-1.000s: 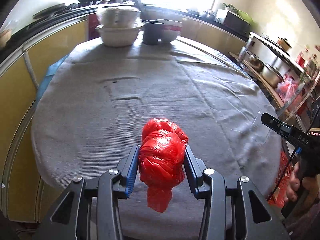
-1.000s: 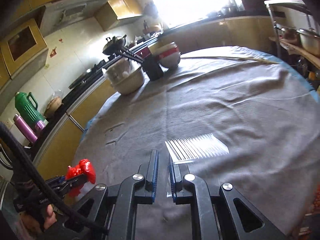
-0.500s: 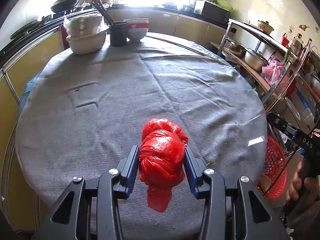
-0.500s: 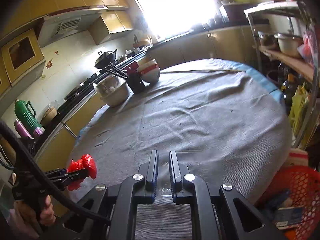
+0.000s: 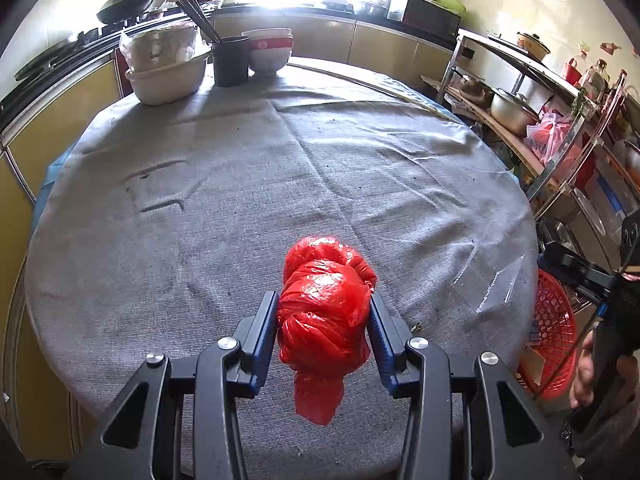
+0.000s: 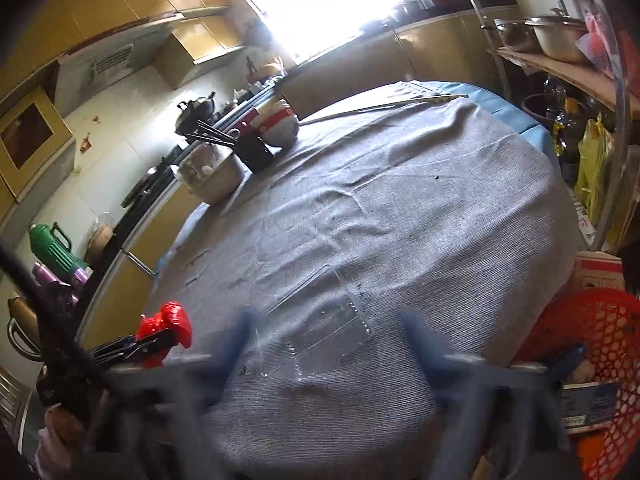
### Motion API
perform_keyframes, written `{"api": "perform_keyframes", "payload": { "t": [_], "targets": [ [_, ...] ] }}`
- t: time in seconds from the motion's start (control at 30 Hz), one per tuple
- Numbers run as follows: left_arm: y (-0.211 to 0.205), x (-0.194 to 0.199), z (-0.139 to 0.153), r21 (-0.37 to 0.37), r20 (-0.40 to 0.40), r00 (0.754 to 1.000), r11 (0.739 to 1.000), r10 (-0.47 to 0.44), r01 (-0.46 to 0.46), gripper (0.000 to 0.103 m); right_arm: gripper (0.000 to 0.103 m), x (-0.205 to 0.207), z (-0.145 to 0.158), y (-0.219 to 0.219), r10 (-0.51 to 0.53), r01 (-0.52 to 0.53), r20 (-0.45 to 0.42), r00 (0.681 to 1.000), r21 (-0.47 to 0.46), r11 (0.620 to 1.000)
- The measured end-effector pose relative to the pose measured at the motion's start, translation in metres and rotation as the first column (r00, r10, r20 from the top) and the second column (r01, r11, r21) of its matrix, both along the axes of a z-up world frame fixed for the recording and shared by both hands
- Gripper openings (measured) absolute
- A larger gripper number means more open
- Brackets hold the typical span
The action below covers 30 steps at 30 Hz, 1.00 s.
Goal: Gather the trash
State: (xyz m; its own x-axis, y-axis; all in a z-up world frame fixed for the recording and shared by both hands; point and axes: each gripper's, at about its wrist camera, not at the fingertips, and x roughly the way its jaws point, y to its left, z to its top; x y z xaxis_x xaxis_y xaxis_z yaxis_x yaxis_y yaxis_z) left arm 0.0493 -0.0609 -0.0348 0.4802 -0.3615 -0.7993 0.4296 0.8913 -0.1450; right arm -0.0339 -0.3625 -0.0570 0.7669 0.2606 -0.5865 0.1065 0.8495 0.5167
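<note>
With the left gripper (image 5: 323, 322) clamped on the red bag (image 5: 326, 320), the right gripper (image 6: 326, 338), its jaws opening, should straddle the clear plastic tray (image 6: 320, 330) on the counter (image 6: 400, 220) squarely before closing.

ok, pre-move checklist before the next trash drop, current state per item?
1. left gripper clamped on red bag: ok.
2. right gripper jaws opening, nothing pinched between them: ok.
3. clear plastic tray lies on the table cloth near the edge, not in the basket: not ok.
4. red basket beside the table, top open: ok.
5. Room left in the basket: cannot tell.
6. Bowls at the far side, away from both grippers: ok.
</note>
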Motion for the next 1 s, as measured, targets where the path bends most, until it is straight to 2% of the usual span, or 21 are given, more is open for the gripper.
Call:
{"api": "perform_keyframes", "payload": {
  "t": [0.07, 0.23, 0.4, 0.63, 0.83, 1.0],
  "targets": [
    [0.000, 0.000, 0.000, 0.002, 0.000, 1.000, 1.000, 0.002, -0.002, 0.045, 0.088, -0.004, -0.001, 0.001, -0.003, 0.003, 0.027, 1.000, 0.006, 1.000],
    [-0.001, 0.000, -0.004, 0.004, -0.012, 1.000, 1.000, 0.003, -0.003, 0.045, 0.088, 0.001, -0.004, 0.016, 0.039, -0.037, 0.048, 0.998, -0.052, 0.998],
    [-0.001, -0.001, -0.007, 0.006, -0.021, 1.000, 1.000, 0.008, -0.008, 0.045, 0.088, 0.014, -0.017, 0.039, 0.079, -0.072, 0.026, 0.997, -0.226, 0.972],
    [0.002, -0.001, -0.009, 0.012, -0.035, 0.999, 1.000, 0.021, -0.021, 0.045, 0.088, 0.028, -0.027, 0.051, 0.149, -0.133, 0.027, 0.988, -0.322, 0.937],
    [-0.002, -0.002, -0.010, 0.015, -0.038, 0.999, 1.000, 0.017, -0.016, 0.045, 0.088, 0.037, -0.032, 0.057, 0.183, -0.169, 0.007, 0.983, -0.352, 0.921],
    [-0.002, -0.002, -0.010, 0.016, -0.042, 0.999, 1.000, 0.015, -0.015, 0.045, 0.088, 0.034, -0.033, 0.053, 0.180, -0.168, 0.013, 0.984, -0.302, 0.938]
  ]
}}
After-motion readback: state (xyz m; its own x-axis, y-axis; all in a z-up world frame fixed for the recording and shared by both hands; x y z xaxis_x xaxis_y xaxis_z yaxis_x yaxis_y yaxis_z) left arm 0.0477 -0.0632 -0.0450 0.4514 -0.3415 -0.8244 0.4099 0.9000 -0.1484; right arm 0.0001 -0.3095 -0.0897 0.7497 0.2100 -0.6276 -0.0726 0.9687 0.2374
